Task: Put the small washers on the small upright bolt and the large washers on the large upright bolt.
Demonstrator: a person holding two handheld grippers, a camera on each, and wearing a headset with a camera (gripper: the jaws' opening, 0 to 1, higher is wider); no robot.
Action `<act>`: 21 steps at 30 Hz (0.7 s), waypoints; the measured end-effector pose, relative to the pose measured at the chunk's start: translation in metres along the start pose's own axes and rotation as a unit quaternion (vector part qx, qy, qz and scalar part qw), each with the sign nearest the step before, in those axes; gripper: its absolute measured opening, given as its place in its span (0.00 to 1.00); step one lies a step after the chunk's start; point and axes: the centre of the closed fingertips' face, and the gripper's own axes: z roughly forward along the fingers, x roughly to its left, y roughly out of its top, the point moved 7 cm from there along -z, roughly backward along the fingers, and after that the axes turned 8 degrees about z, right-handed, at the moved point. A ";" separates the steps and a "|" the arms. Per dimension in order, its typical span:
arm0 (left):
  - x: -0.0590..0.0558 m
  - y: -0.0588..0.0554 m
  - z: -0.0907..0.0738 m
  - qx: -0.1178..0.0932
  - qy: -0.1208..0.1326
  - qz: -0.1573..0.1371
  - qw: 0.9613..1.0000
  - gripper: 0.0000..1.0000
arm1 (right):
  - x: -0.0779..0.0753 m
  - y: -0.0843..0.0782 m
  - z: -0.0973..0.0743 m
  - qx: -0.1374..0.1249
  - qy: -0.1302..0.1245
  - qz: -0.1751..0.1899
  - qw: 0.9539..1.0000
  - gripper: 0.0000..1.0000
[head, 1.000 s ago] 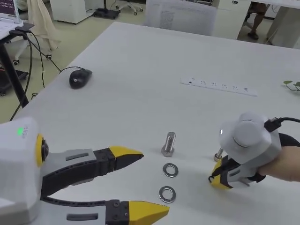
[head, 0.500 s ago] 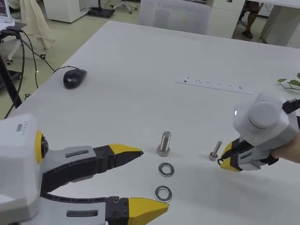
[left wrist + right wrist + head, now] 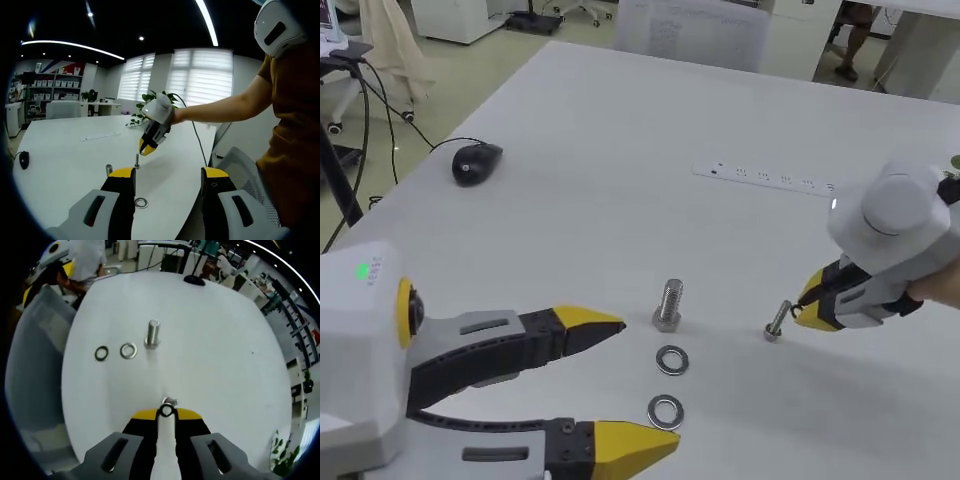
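On the white table [image 3: 570, 200], my right gripper [image 3: 804, 306] is closed on a small washer [image 3: 166, 411], held right at the top of the small bolt [image 3: 775, 322]. My left gripper [image 3: 642, 388] hangs wide open near two large washers [image 3: 672, 359] lying flat beside the large bolt [image 3: 668, 305].

Table [image 3: 600, 120]: large bolt [image 3: 667, 304] stands mid-table, with small bolt [image 3: 776, 322] to its right. 2 washers lie before the large bolt, far washer [image 3: 672, 359] behind near washer [image 3: 665, 410]. Mouse [image 3: 476, 162] sits rear left, power strip [image 3: 765, 179] rear right. Right gripper [image 3: 803, 303] is at the small bolt's top, with small washer [image 3: 166, 411] between its tips.
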 end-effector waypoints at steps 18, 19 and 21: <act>0.001 0.000 -0.002 -0.003 0.005 -0.002 1.000 0.51 | -0.008 0.010 0.007 0.006 0.002 -0.017 1.000 0.12; 0.001 0.001 -0.002 -0.004 0.005 -0.003 1.000 0.51 | -0.009 0.010 0.007 0.008 0.001 -0.018 1.000 0.12; 0.002 0.001 -0.001 -0.004 0.006 -0.003 1.000 0.51 | -0.009 0.010 0.009 0.010 0.005 -0.017 1.000 0.12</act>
